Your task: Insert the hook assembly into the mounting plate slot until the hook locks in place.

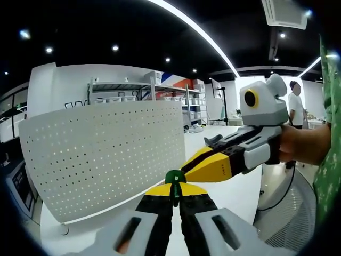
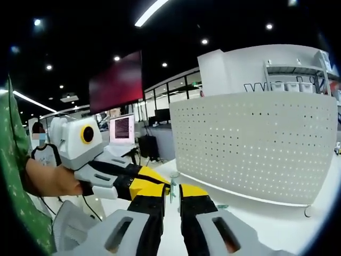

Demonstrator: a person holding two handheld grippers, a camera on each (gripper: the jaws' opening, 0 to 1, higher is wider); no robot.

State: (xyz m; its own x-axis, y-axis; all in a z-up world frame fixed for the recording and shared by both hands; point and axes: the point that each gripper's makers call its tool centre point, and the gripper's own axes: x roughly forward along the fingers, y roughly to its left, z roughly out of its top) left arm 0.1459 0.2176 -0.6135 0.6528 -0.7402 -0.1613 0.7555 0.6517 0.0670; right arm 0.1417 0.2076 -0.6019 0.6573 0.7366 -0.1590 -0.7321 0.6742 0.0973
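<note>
In the left gripper view, a white pegboard mounting plate [image 1: 101, 154] stands upright on the left, its face covered in rows of small holes, its foot resting on a white worktop [image 1: 234, 197]. At the bottom centre, the left tongs [image 1: 175, 193] rise with yellow tips drawn close together, pinching a small green hook assembly [image 1: 174, 178] so that it sticks up just past the tips. From the right, the right tongs [image 1: 205, 166] reach in at a slant, held by a person's hand [image 1: 298, 145], and their yellow tips meet the green piece from the side. Both pairs appear to hold the piece together, likely to steady or reorient it before it goes to the plate. Behind stand shelving racks [image 1: 160, 96] and, far right, another person [image 1: 294, 106].

In the right gripper view, the left tongs [image 2: 154, 178] enter from the left with a hand [image 2: 53, 181] behind them. At the bottom centre, the right tongs [image 2: 171, 198] stand with a narrow gap between the yellow tips. A thin, pale green part of the hook assembly [image 2: 172, 189] sits in that gap; it seems clamped, though the contact is too small to see clearly. The mounting plate [image 2: 256, 144] fills the right side, upright and well apart from the hook. A laptop screen [image 2: 122, 129] glows in the background.

The hook is held in the air in front of the plate, not yet inserted; the insertion appears to be still ahead.
</note>
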